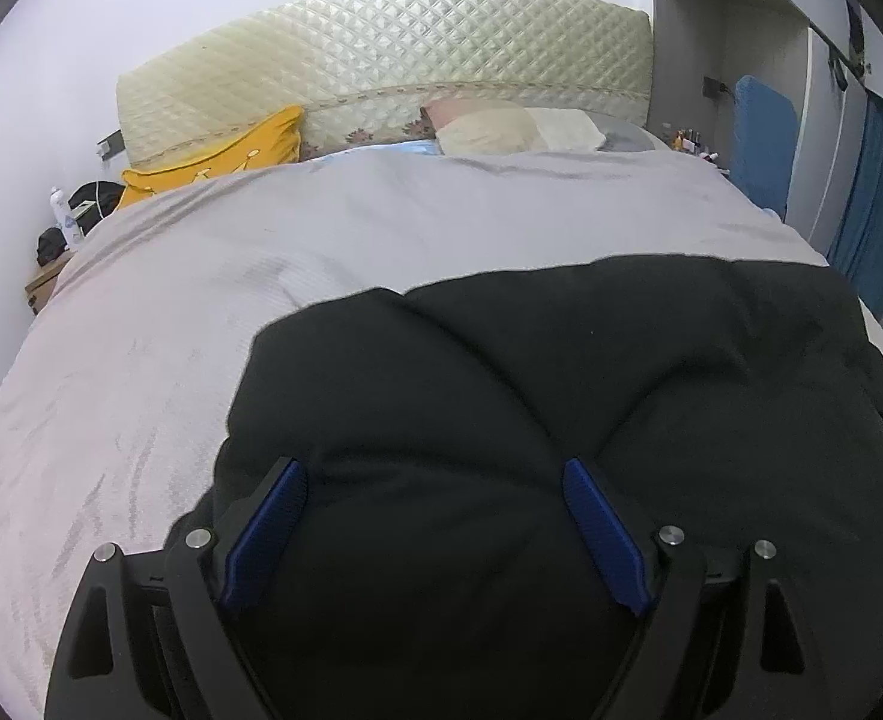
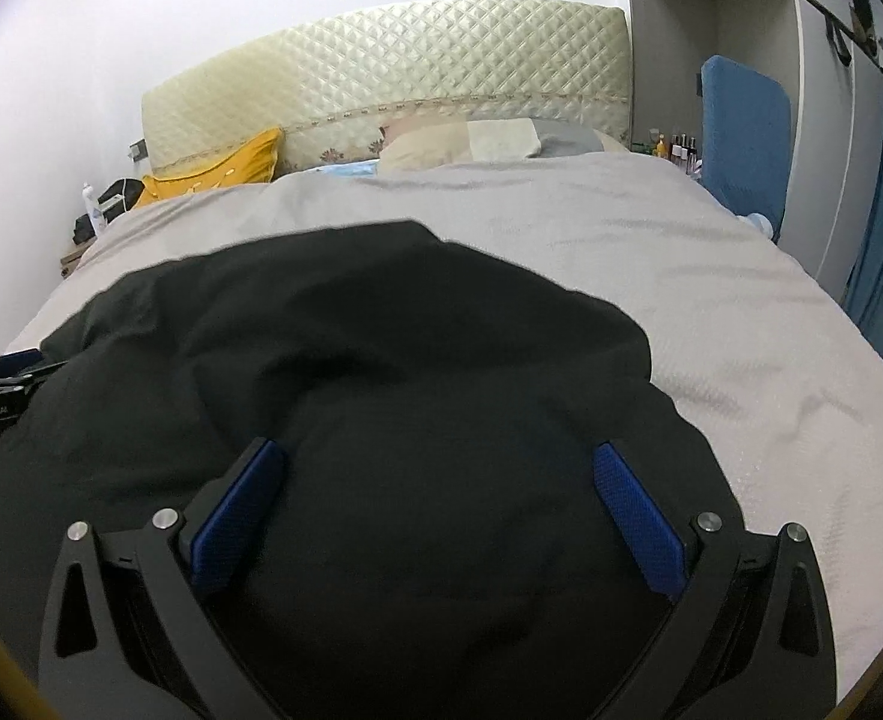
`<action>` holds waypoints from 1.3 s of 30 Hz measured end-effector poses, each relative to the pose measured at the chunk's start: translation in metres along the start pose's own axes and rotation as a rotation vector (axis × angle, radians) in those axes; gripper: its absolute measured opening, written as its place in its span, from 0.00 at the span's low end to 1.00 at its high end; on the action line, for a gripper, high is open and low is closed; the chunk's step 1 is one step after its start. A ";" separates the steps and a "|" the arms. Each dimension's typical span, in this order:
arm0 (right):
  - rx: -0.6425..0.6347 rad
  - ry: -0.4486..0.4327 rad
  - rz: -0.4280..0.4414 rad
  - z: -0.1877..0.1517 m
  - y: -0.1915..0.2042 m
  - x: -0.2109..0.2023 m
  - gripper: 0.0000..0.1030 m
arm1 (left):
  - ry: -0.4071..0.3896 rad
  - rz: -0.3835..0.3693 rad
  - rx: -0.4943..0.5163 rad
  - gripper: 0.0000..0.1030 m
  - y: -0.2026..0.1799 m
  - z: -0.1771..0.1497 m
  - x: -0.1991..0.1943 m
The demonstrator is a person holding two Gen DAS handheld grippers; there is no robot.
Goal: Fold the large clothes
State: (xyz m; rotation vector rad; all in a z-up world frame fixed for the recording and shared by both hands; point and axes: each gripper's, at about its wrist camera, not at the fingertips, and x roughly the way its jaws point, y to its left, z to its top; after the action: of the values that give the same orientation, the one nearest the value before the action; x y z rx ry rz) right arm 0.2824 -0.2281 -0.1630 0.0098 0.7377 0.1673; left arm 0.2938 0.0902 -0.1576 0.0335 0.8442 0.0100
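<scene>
The black garment [image 1: 561, 390] lies bunched on the near end of the grey bedspread [image 1: 261, 240], soft, matte and thick, with rounded puckers instead of flat panels. I have my left gripper [image 1: 435, 474] over its left part and my right gripper [image 2: 441, 456] over its right part, both spread wide with nothing pinched between the blue ribbed pads [image 2: 237, 510]. I judge this as the start of a fold: the cloth is not yet laid flat. Next I would need to find an edge or corner on each side and close on it. Beyond the garment, the bedspread runs to pillows [image 1: 501, 126] and a quilted cream headboard [image 1: 381, 42].
</scene>
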 end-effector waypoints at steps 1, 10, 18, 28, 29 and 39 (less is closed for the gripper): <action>0.002 -0.002 0.000 -0.001 0.000 0.001 1.00 | 0.000 -0.002 0.000 0.85 0.000 -0.002 0.000; 0.030 0.016 -0.013 0.006 -0.002 -0.011 1.00 | -0.018 0.048 -0.006 0.86 -0.005 0.001 -0.010; 0.065 -0.154 -0.022 0.044 0.006 -0.089 1.00 | -0.158 0.042 -0.054 0.86 -0.016 0.029 -0.098; 0.026 -0.341 0.001 0.078 0.046 -0.208 1.00 | -0.303 0.003 -0.005 0.92 -0.055 0.045 -0.228; 0.014 -0.355 -0.004 0.079 0.053 -0.223 1.00 | -0.309 -0.003 -0.001 0.92 -0.057 0.044 -0.236; -0.001 -0.462 0.083 0.064 0.094 -0.323 1.00 | -0.396 -0.082 0.026 0.99 -0.078 0.007 -0.340</action>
State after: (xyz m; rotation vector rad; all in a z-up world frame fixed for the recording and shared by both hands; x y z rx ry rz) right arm 0.0765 -0.1828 0.1068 0.0756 0.2765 0.2350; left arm 0.0733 0.0048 0.0986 0.0242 0.4490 -0.0826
